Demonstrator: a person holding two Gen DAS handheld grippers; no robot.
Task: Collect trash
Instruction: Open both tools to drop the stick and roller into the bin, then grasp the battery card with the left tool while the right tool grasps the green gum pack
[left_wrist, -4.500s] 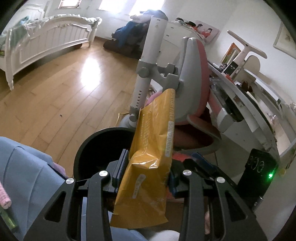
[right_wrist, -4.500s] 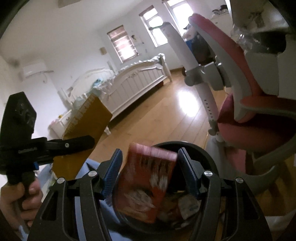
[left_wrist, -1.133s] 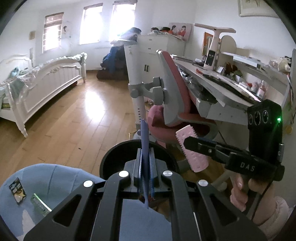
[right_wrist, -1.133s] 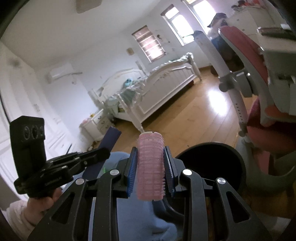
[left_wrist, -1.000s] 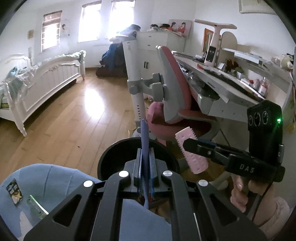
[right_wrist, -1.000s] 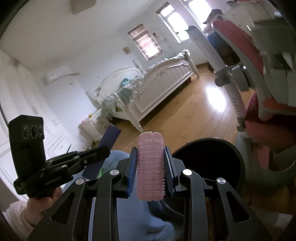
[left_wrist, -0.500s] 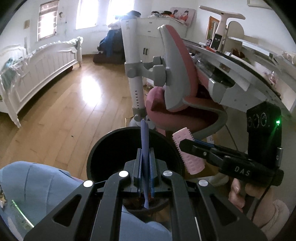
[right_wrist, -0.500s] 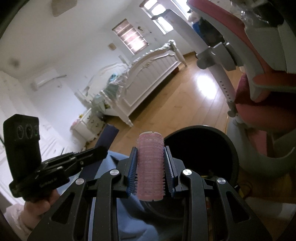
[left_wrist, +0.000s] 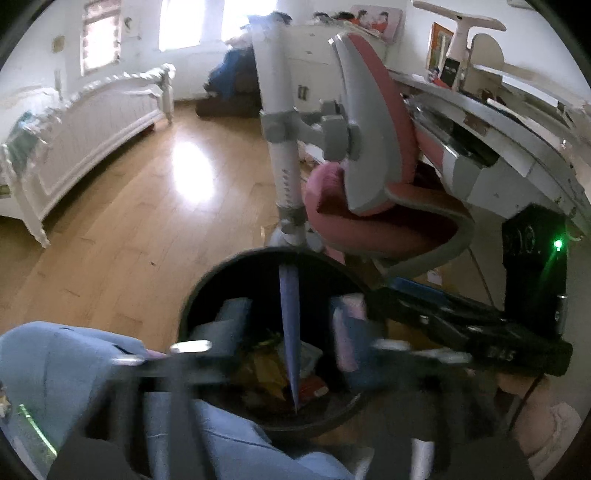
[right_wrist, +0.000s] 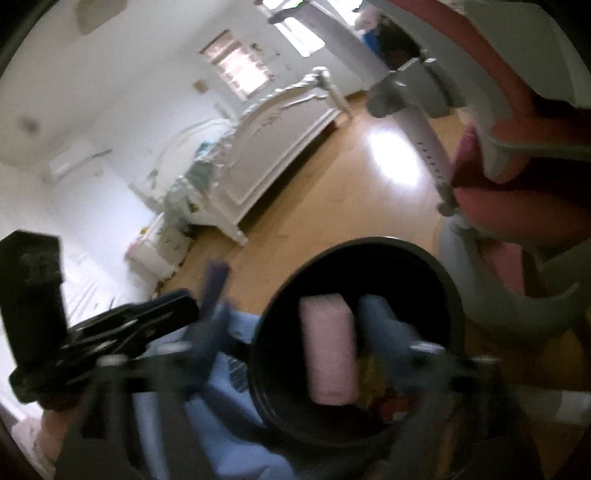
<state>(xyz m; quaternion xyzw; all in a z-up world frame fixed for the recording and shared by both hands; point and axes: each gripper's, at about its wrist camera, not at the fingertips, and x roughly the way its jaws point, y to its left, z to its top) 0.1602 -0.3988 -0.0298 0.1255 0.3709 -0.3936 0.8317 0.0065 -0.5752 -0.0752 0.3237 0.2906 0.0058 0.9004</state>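
Observation:
A black round bin (left_wrist: 207, 291) stands on the floor below both grippers, with wrappers (left_wrist: 266, 369) in it. My left gripper (left_wrist: 290, 325) hangs over it, blurred, its jaws opening wide. A thin blue flat piece (left_wrist: 288, 332) stands edge-on in the gap, free of both pads. In the right wrist view my right gripper (right_wrist: 299, 325) is over the bin (right_wrist: 369, 242) too, jaws opening. The pink hair roller (right_wrist: 328, 354) hangs loose between them, close to the right finger (right_wrist: 384, 325). Each gripper shows in the other's view, the right gripper (left_wrist: 461, 325) and the left gripper (right_wrist: 110, 332).
A pink and grey desk chair (left_wrist: 369, 147) stands just behind the bin, with a white desk (left_wrist: 517, 129) to its right. A light blue cushion (left_wrist: 55, 369) lies near left of the bin, small wrappers (left_wrist: 33, 424) on it. A white bed (left_wrist: 92, 122) is far left across the wooden floor.
Both grippers have sunk closer over the bin. Their jaws, clamped on the blue piece and the pink roller before, have sprung apart and both things are released.

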